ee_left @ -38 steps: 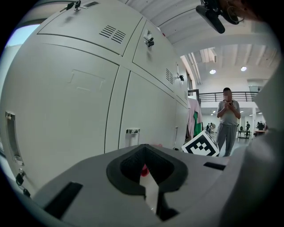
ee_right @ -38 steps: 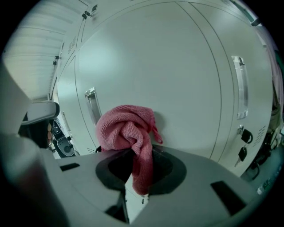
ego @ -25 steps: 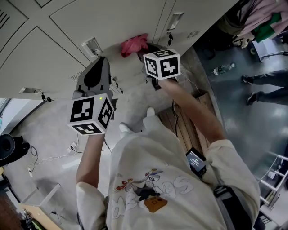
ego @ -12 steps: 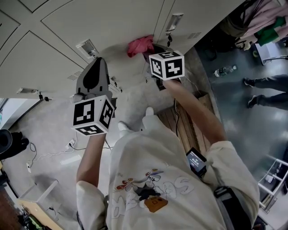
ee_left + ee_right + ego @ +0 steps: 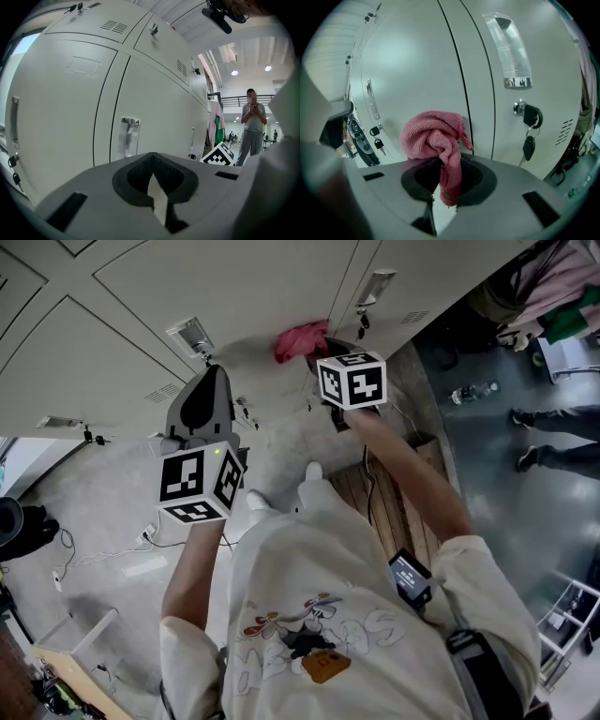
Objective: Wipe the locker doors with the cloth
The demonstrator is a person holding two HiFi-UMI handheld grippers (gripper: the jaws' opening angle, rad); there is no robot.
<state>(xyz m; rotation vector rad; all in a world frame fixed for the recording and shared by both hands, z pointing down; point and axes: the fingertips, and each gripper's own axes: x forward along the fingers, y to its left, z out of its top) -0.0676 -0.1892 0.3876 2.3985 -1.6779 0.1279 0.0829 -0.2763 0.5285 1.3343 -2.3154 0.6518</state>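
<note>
A crumpled pink cloth [image 5: 300, 340] [image 5: 436, 136] is pressed to a grey locker door [image 5: 225, 287] [image 5: 417, 61] just left of the seam between two doors. My right gripper [image 5: 321, 348] [image 5: 445, 164] is shut on the cloth, a tail of which hangs down between the jaws. My left gripper [image 5: 211, 371] [image 5: 152, 180] is held a little off the lockers [image 5: 61, 117] to the left, its jaws together with nothing in them. In the right gripper view it shows at the left edge.
A clear handle [image 5: 508, 51] and a lock with a hanging key [image 5: 529, 122] sit on the door right of the cloth. A wooden pallet [image 5: 384, 493], cables [image 5: 94, 559] and a bottle [image 5: 472, 390] lie on the floor. A person [image 5: 253, 126] stands beyond the lockers.
My right gripper has slid the cloth a little to the right along the locker door. The left gripper has drifted slightly the same way, still shut.
</note>
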